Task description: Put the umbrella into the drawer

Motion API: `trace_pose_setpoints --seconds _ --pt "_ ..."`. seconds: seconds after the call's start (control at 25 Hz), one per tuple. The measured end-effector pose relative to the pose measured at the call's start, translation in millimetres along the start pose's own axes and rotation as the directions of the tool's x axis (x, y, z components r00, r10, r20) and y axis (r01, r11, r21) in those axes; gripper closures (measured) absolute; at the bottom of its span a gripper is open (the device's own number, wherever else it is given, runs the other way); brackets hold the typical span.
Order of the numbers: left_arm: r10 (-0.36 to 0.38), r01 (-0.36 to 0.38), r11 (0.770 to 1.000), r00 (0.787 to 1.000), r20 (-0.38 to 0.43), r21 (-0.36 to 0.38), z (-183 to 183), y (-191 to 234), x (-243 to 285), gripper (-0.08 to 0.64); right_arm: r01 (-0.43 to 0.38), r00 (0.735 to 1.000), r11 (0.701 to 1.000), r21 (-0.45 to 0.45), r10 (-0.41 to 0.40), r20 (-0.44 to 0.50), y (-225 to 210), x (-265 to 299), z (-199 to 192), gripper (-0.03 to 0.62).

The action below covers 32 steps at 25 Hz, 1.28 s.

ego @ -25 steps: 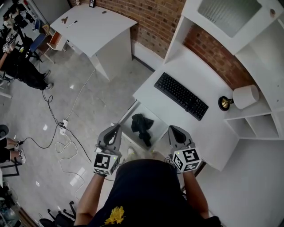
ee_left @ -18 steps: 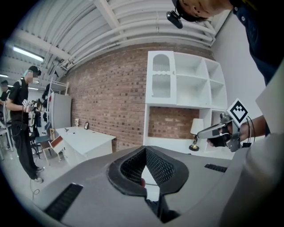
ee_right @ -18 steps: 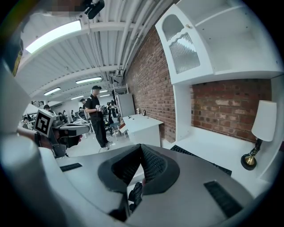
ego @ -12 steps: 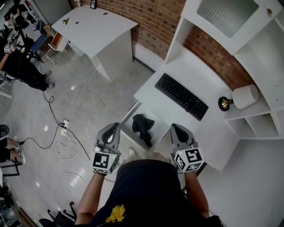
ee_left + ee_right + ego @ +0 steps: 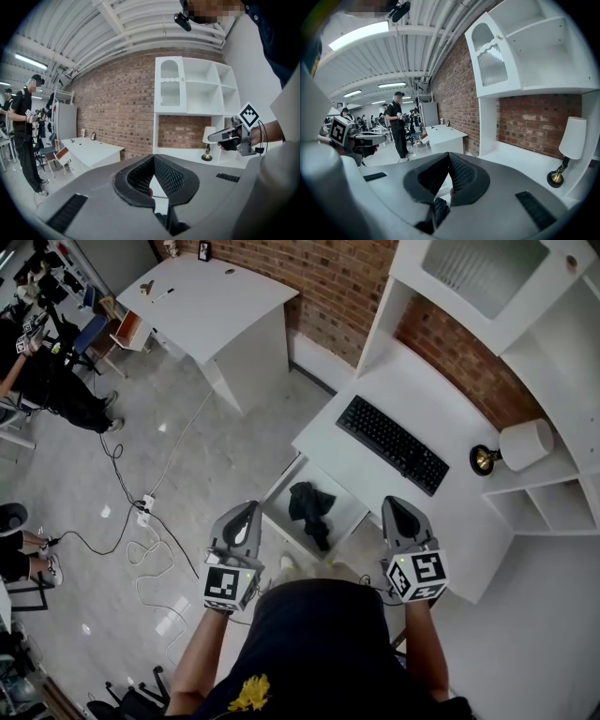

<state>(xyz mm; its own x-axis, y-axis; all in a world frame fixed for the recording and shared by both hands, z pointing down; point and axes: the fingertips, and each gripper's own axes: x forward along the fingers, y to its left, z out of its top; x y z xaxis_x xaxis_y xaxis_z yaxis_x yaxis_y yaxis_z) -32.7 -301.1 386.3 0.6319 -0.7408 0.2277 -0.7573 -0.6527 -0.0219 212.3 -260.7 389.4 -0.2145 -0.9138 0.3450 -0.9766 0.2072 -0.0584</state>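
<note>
A: Status of our 2 tongs?

B: We hold the left gripper (image 5: 246,517) and the right gripper (image 5: 398,509) close to our body. Both are clenched on nothing, 1 on each side of the open drawer (image 5: 284,498).

A: Location of the umbrella?

B: The umbrella (image 5: 310,509) lies inside that drawer as a black collapsed bundle, apart from both grippers. Beyond it, the keyboard (image 5: 394,444) sits on the desk (image 5: 469,521).

A: Handling characteristics?

B: We judge it light, with soft, slack fabric over a stiff folded shaft. Fabric gripped alone would probably slip and sag. If we reposition it, we clamp across the thickest middle section, where the shaft backs the cloth.
</note>
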Motion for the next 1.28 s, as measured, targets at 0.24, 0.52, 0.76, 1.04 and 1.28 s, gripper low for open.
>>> trace_pose_setpoints --seconds 0.24,0.52,0.76,1.04,1.28 --pt "0.016 -0.016 1.000 1.000 0.020 0.002 8 3 -5 0.546 0.003 1.000 1.000 -0.013 -0.003 0.018 3 -3 8 0.591" --pt "0.021 -0.020 1.000 0.999 0.031 -0.013 14 0 -8 0.546 0.001 0.999 1.000 -0.030 0.000 0.033 7 -7 15 0.591" --pt "0.001 -0.001 1.000 0.999 0.036 0.009 14 -8 -7 0.546 0.009 0.999 1.000 -0.026 -0.008 0.033 3 -10 13 0.591" --pt "0.002 -0.002 1.000 0.997 0.079 -0.003 32 -12 -4 0.546 0.009 0.999 0.999 -0.041 -0.008 0.032 0 -10 15 0.591" --pt "0.009 -0.008 1.000 0.998 0.067 -0.005 30 -7 -5 0.546 0.003 1.000 0.999 -0.054 -0.001 0.030 4 -11 16 0.591"
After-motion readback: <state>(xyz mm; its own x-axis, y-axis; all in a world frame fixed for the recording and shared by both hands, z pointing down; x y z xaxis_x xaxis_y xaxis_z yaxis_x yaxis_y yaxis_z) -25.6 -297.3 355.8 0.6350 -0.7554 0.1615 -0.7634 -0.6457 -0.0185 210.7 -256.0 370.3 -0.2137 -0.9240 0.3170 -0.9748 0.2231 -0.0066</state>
